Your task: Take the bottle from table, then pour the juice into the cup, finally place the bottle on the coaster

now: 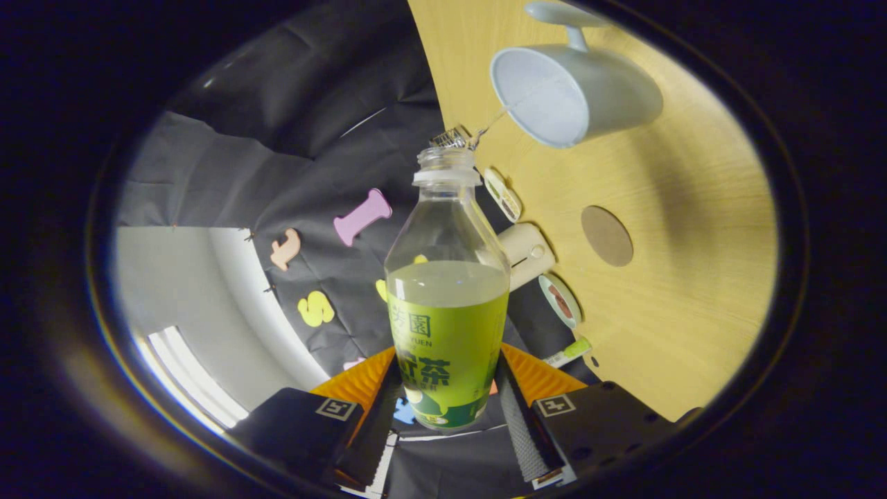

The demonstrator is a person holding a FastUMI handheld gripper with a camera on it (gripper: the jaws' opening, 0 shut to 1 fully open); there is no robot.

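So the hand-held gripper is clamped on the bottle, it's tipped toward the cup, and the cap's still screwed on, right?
Not quite: the cap is off. The gripper view shows the bottle with an open neck and a thin stream running into the cup. The hand-held gripper is clamped on the bottle as you say.

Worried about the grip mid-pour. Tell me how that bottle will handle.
The bottle, clamped low between the tongs, looks like thin clear plastic, so it probably flexes. About half full, it likely sloshes. Its cap is off and juice is streaming toward the cup; jerks may spill.
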